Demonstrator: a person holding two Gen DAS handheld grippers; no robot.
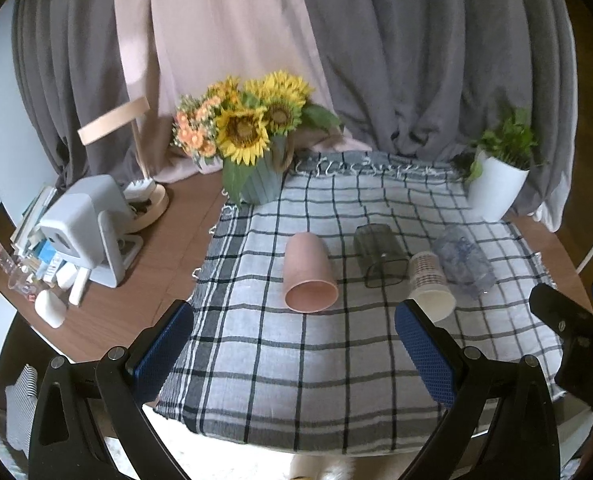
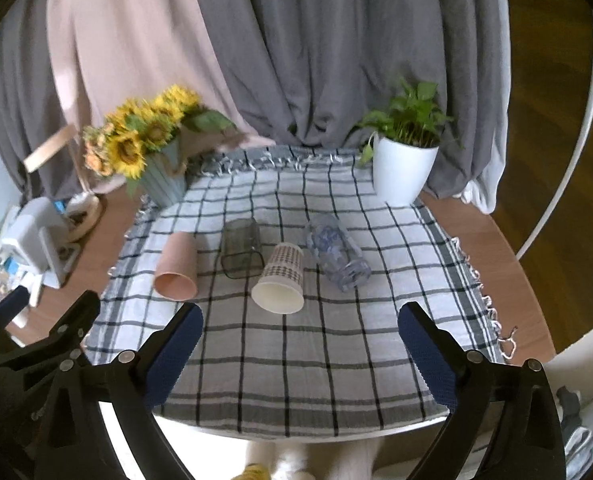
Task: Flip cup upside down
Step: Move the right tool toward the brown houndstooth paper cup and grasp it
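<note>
Cups: 4 lying sideways in a row on checked cloth (image 1: 280,360) | pink cup (image 1: 309,270), smoky square cup (image 1: 380,254), paper cup (image 1: 430,280), clear faceted cup (image 1: 462,262) | left gripper (image 1: 292,344) and right gripper (image 2: 300,340) hovering near, blue textured pads spread, gripping nothing.

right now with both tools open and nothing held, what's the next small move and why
Probably ease the left tool forward and down toward the pink cup. That cup lies on its side on the checked cloth, mouth facing the tool and roughly centred between its open fingers, so it looks like the easiest cup to grasp and flip.
</note>
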